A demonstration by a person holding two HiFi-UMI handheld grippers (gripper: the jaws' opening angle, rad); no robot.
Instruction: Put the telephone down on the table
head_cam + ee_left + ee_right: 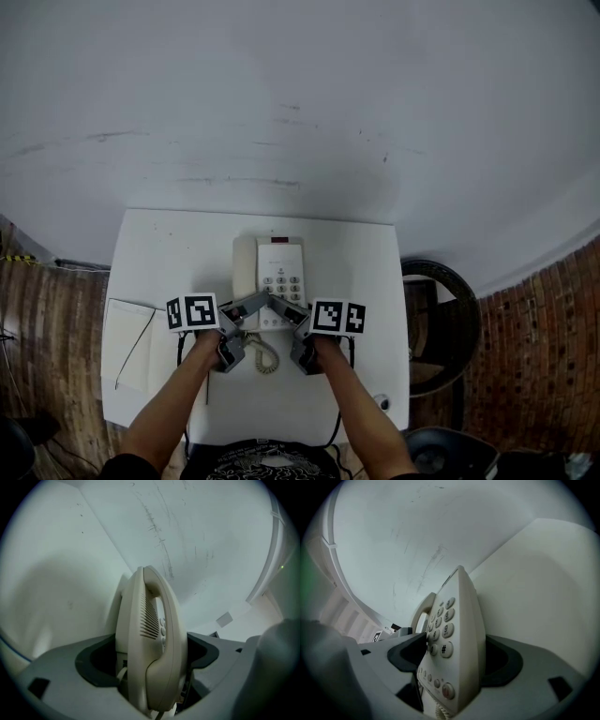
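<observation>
A cream telephone [269,277] lies flat on the white table [169,244], handset on its left side and keypad on the right. Both grippers meet at its near edge. My left gripper [251,305] has the handset side of the telephone [150,639] between its jaws [152,667]; whether the pads press on it does not show. My right gripper [286,309] has the keypad side of the telephone [454,634] between its jaws [450,663], which stand wide around it with dark room on the outer side. The coiled cord [265,356] trails toward me.
A white notebook or sheet [131,342] lies at the table's left edge. A small round object [382,401] sits near the front right corner. A dark round stool or chair [441,319] stands on the brick floor right of the table. A white wall rises behind.
</observation>
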